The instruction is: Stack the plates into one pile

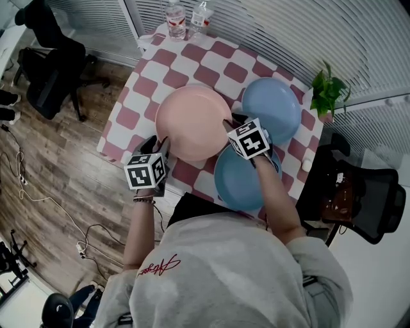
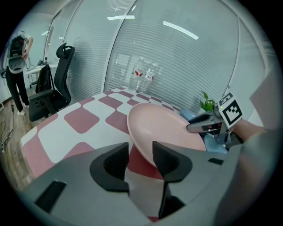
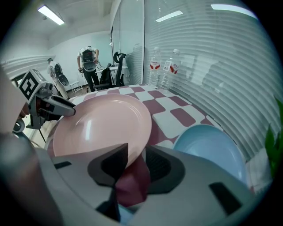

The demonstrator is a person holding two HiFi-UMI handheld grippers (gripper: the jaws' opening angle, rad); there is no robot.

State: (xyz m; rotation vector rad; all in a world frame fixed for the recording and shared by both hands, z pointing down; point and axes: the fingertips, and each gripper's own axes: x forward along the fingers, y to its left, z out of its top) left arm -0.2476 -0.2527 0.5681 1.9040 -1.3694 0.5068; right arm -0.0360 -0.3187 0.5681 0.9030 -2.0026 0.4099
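A pink plate [image 1: 192, 118] lies on the checked table [image 1: 138, 96], with its near rim tilted up in both gripper views. My left gripper [image 1: 160, 144] holds the plate's near left rim, and in the left gripper view the rim [image 2: 135, 141] runs between the jaws of the left gripper [image 2: 140, 156]. My right gripper [image 1: 232, 123] is on the near right rim, and the pink plate [image 3: 101, 128] dips between the jaws of the right gripper [image 3: 137, 161]. One blue plate [image 1: 272, 106] lies at the far right. A second blue plate [image 1: 240, 182] lies under my right forearm.
Two water bottles [image 1: 186, 18] stand at the table's far edge and a potted plant [image 1: 327, 93] at its right corner. Black office chairs stand left [image 1: 51, 70] and right [image 1: 365, 198]. Cables trail over the wooden floor [image 1: 57, 205]. A person [image 3: 88, 62] stands far off.
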